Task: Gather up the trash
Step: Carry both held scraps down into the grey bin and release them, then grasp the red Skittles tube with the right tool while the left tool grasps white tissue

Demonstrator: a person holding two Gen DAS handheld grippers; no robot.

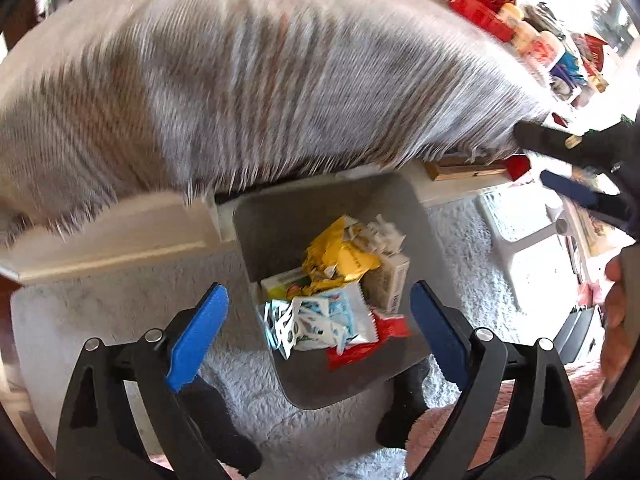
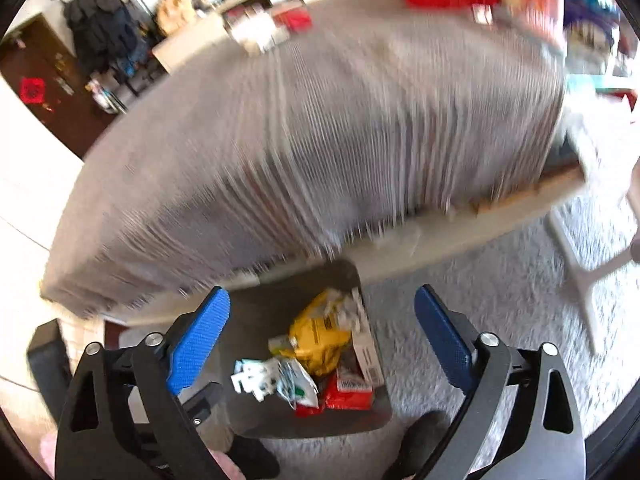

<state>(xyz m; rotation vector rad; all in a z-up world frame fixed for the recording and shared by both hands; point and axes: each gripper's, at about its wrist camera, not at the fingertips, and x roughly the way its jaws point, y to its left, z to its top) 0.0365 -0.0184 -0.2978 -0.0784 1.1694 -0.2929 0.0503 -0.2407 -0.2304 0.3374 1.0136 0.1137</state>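
A grey trash bin (image 1: 280,216) stands on the carpet against the table's edge. It holds a yellow wrapper (image 1: 340,256), a white and blue wrapper (image 1: 320,316), a red wrapper (image 1: 372,340) and a small carton (image 1: 390,280). My left gripper (image 1: 319,292) hangs open above the bin, nothing between its blue pads. My right gripper (image 2: 323,295) is open and empty too, over the same bin (image 2: 260,320) with its yellow wrapper (image 2: 320,340). In the left wrist view the right gripper (image 1: 548,162) shows at the right edge, jaws apart.
A low table under a grey striped cloth (image 1: 260,80) fills the view behind the bin, with red boxes and bottles (image 1: 480,12) along its far side. A white stool (image 1: 516,232) stands on the shaggy grey carpet (image 1: 460,260) to the right. Two dark-socked feet (image 1: 224,420) flank the bin.
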